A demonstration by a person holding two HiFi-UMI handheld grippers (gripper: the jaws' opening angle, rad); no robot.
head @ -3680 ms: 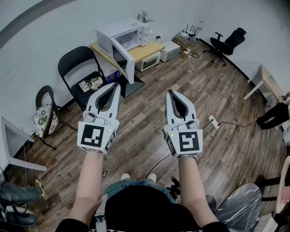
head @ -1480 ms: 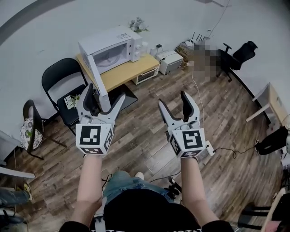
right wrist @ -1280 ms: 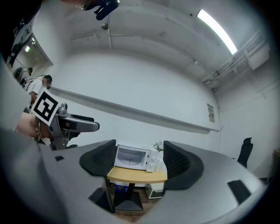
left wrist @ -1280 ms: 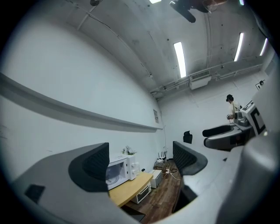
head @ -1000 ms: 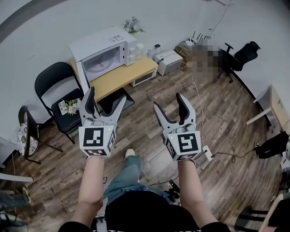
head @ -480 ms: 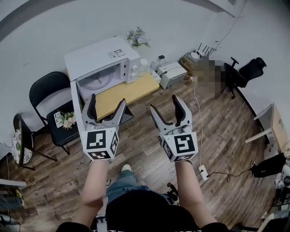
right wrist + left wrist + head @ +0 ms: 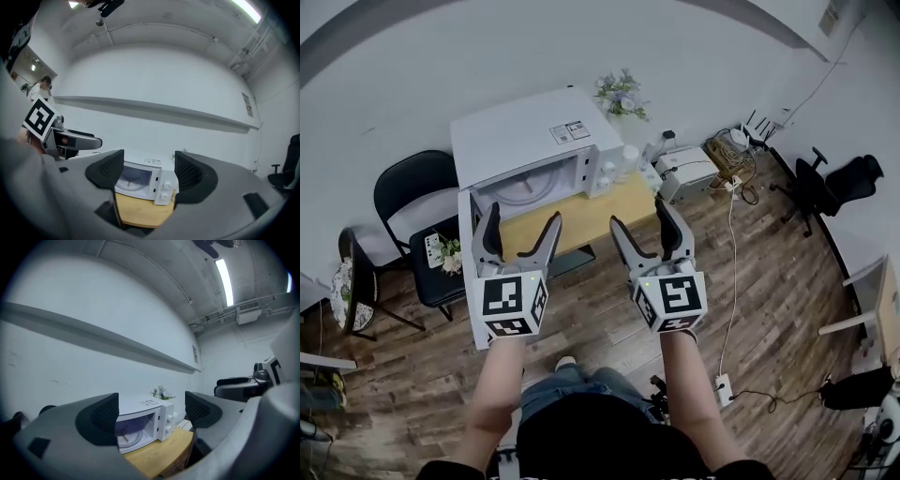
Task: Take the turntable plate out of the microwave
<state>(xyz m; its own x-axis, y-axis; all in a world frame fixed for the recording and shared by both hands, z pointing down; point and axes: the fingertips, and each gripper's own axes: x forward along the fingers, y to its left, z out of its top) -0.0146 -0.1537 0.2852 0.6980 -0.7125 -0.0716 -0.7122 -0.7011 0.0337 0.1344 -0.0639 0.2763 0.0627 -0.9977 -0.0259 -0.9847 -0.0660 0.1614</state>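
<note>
A white microwave [image 7: 530,141] stands on a low wooden table [image 7: 595,208], its door [image 7: 468,281] swung open to the left. The glass turntable plate [image 7: 523,191] lies inside the cavity; it also shows in the left gripper view as the plate [image 7: 126,438] and in the right gripper view as the plate [image 7: 130,181]. My left gripper [image 7: 522,217] and right gripper [image 7: 640,217] are held side by side in the air, well short of the microwave [image 7: 145,420]. Both are open with nothing between the jaws.
A black folding chair [image 7: 408,187] with a flower bunch [image 7: 447,255] on its seat stands left of the open door. Flowers [image 7: 622,92] sit behind the microwave. A small white appliance [image 7: 684,167], cables and an office chair [image 7: 839,183] lie to the right.
The person has walked toward the microwave, which now sits nearer and larger in view. Both grippers went from shut to open and stay raised side by side.
</note>
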